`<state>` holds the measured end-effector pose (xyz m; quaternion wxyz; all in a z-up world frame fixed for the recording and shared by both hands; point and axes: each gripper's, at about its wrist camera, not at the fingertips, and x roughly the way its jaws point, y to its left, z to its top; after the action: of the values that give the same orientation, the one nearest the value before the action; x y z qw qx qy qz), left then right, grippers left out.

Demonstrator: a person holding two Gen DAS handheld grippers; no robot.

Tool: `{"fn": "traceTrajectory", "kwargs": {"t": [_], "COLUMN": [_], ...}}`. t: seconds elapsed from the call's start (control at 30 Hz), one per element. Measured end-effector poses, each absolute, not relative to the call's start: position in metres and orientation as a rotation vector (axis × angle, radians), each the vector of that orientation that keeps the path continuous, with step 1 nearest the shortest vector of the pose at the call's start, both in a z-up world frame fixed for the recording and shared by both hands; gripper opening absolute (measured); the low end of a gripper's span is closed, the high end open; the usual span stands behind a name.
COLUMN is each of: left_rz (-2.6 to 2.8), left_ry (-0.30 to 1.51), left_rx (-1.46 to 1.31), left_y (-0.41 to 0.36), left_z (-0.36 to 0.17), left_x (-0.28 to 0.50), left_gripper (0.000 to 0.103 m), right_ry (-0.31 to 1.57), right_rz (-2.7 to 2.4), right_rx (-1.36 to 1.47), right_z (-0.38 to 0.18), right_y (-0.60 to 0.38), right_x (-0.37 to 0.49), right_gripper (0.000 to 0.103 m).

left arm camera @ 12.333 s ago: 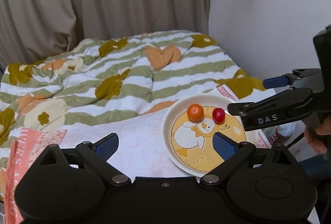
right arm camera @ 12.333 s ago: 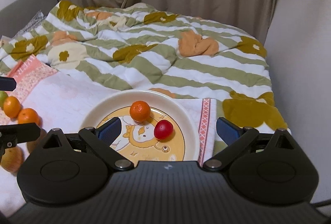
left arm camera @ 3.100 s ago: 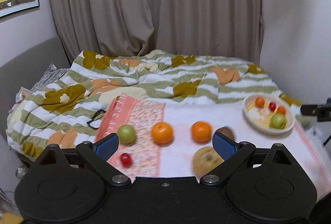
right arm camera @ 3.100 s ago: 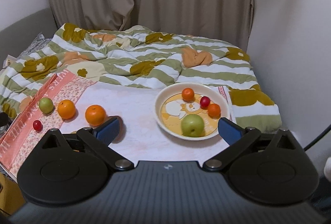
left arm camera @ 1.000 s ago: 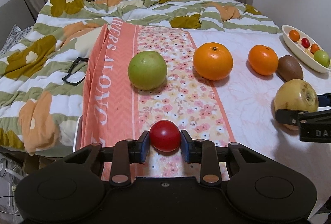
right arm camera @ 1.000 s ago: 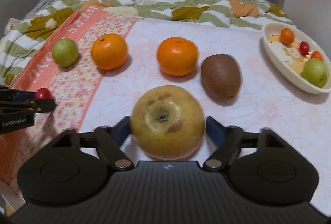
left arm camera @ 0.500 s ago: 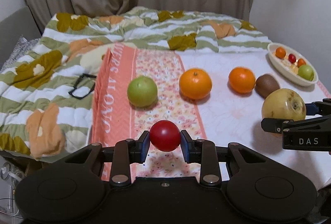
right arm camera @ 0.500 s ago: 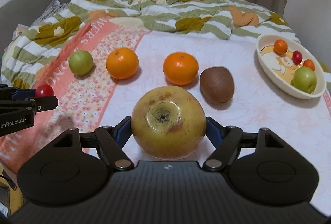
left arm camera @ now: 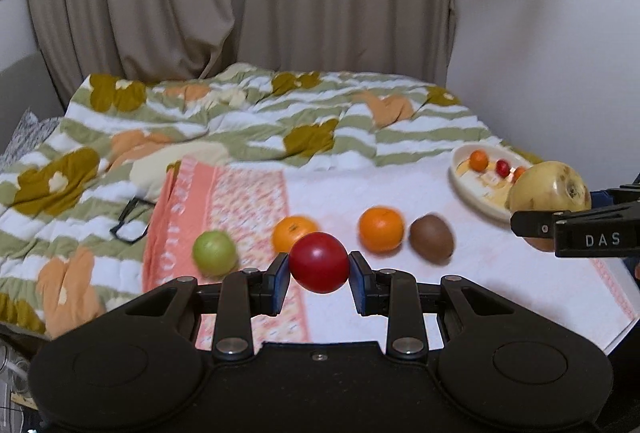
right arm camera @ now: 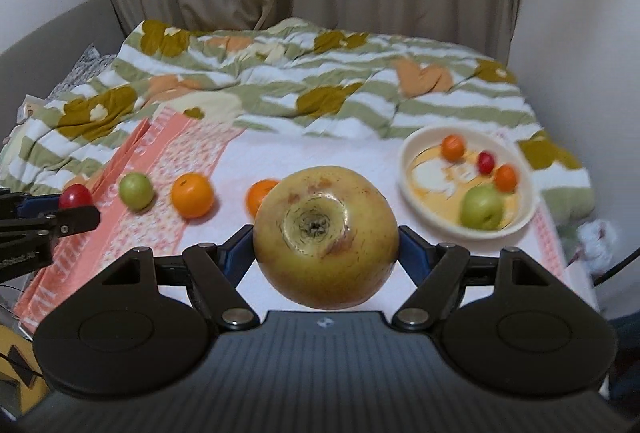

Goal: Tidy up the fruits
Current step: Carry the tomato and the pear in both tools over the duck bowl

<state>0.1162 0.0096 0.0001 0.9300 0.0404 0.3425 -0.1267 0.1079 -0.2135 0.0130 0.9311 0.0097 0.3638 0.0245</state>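
Black-fingered, the left gripper [left arm camera: 319, 275] pinches a small round red fruit [left arm camera: 319, 262] off the cloth, while the right gripper [right arm camera: 326, 248] clamps a large yellow pear [right arm camera: 326, 242], its dimpled blossom end turned up and back toward the camera. On the white cloth [right arm camera: 328, 157] beyond lie a green fruit [right arm camera: 136, 190], two oranges [right arm camera: 191, 194] and a kiwi [left arm camera: 432, 242] with its long axis running left to right. Farther right, the cream bowl [right arm camera: 412, 189] holds four small fruits.

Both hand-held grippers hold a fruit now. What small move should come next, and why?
Probably carry the right hand-held gripper toward the plate and lower the yellow apple there. It is gripped and lifted off the cloth, and the plate, already holding four fruits, lies ahead to its right with bare space on its left side. The left hand-held gripper with the red fruit can follow.
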Motion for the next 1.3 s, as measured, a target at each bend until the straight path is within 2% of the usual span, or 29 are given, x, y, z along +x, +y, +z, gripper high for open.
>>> {"fn": "traceTrajectory", "kwargs": {"t": [0.3, 0.67, 1.3], "left_rz": [-0.218, -0.183, -0.35], "left_ry": [0.666, 0.648, 0.779], "left_rx": [0.054, 0.032, 0.207], "left_y": [-0.068, -0.162, -0.255], "left_z": [0.017, 0.019, -0.053], "left_x": [0.124, 0.162, 0.283], "left_gripper": [0.035, 0.035, 0.035], "right_ry": [0.717, 0.721, 0.793], "right_rz": [0.076, 0.145, 0.115], "right_rx": [-0.004, -0.049, 0.025], "right_z": [0.029, 0.02, -0.026], "right_y": [-0.304, -0.394, -0.451], "right_x": [0.137, 0.196, 0.272], "right_gripper": [0.09, 0.09, 0.09]}}
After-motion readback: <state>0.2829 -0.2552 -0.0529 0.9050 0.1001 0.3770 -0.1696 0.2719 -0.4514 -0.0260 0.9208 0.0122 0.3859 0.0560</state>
